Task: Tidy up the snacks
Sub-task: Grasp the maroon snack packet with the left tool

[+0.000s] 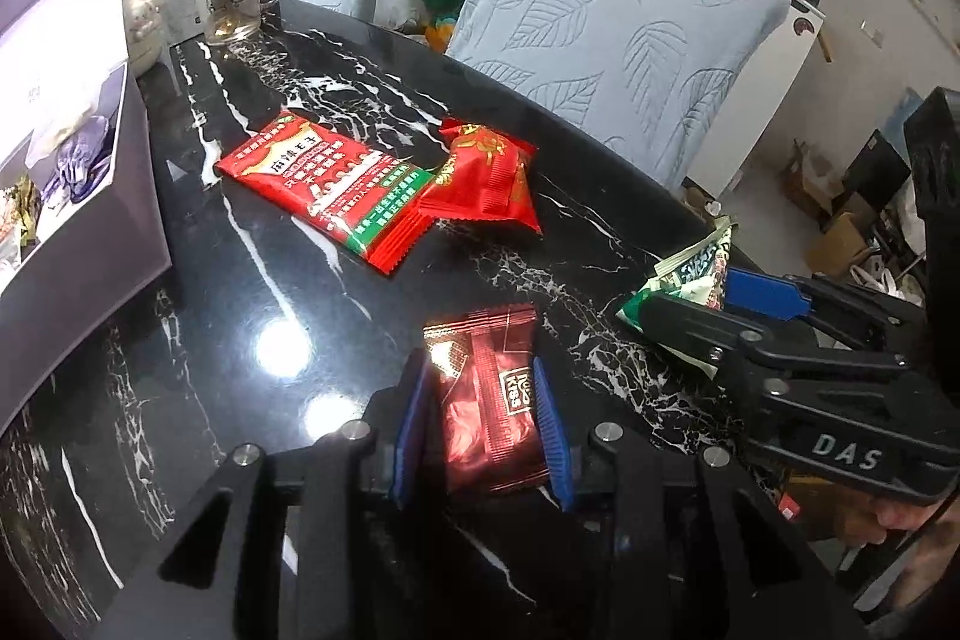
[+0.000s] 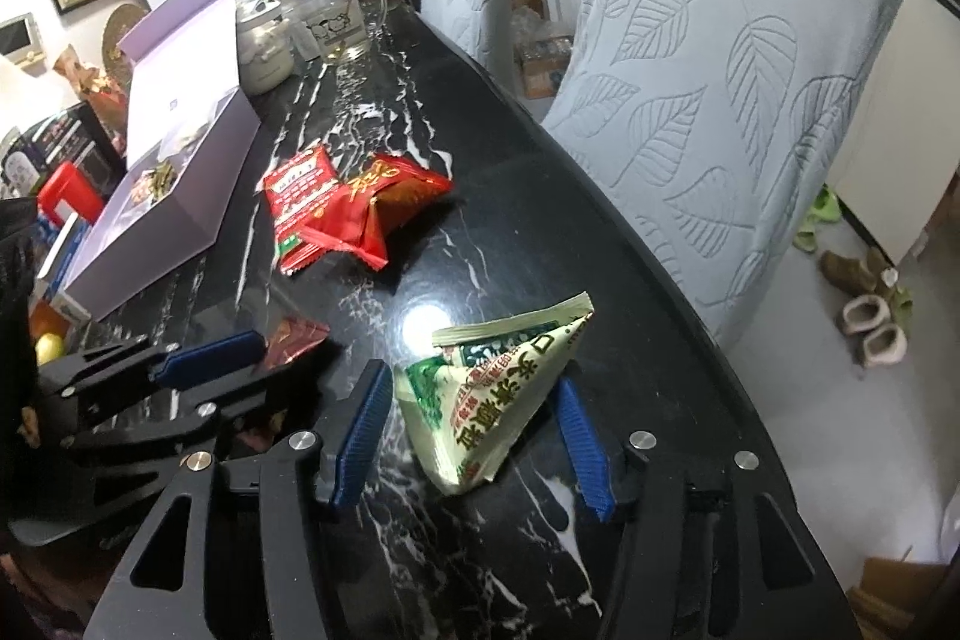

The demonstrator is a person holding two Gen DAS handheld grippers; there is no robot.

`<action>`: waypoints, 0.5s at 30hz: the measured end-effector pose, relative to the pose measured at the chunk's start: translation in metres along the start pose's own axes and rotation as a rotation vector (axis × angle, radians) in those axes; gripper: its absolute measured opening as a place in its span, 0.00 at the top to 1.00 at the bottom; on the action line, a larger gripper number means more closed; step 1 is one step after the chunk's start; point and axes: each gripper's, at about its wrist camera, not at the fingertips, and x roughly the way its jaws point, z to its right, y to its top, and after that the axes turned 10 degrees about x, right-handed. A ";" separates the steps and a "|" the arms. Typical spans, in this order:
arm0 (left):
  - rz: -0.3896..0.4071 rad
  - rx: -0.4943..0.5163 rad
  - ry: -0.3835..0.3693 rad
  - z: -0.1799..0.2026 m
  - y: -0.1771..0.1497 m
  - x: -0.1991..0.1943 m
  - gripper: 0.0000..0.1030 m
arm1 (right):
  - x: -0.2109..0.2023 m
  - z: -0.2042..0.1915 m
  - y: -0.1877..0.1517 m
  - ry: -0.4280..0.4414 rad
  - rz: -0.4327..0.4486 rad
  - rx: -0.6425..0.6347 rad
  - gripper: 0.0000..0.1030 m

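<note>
Snacks lie scattered on the black marble table (image 1: 198, 340). At far left an open lilac box (image 1: 96, 196) stands on the table with a few items inside. Next, near the middle, a flat red packet (image 1: 327, 190) lies with a puffier red pouch (image 1: 486, 175) overlapping its right end. Nearer, the left gripper (image 1: 480, 430) has its blue fingers (image 1: 549, 430) narrow and pressed to both sides of a dark red foil packet (image 1: 486, 400). At right, a green-and-white triangular packet (image 2: 498, 394) rests on the table between the fingers of the right gripper (image 2: 474, 436), which stand apart and clear of it.
</note>
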 end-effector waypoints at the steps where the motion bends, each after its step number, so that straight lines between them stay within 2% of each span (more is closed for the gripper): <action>1: -0.001 -0.013 -0.005 -0.002 0.000 0.000 0.68 | 0.001 -0.001 0.000 -0.009 0.005 -0.003 0.46; 2: -0.003 -0.024 -0.011 -0.004 0.000 -0.001 0.69 | 0.002 -0.002 0.000 -0.018 0.008 -0.011 0.46; 3: -0.004 -0.027 -0.014 -0.004 0.000 -0.001 0.69 | 0.003 -0.005 0.000 -0.037 0.011 -0.027 0.53; 5: -0.002 -0.032 -0.016 -0.005 -0.001 -0.002 0.71 | 0.003 -0.009 -0.004 -0.085 0.021 -0.068 0.58; 8: 0.007 -0.027 -0.018 -0.004 0.000 -0.004 0.77 | 0.001 -0.007 -0.006 -0.074 0.024 -0.065 0.64; 12: 0.010 -0.031 -0.028 -0.005 0.000 -0.003 0.78 | -0.003 0.003 -0.006 -0.004 0.028 -0.007 0.68; 15: -0.001 -0.009 -0.014 -0.003 0.001 -0.003 0.78 | -0.004 0.005 -0.007 0.006 0.025 0.009 0.69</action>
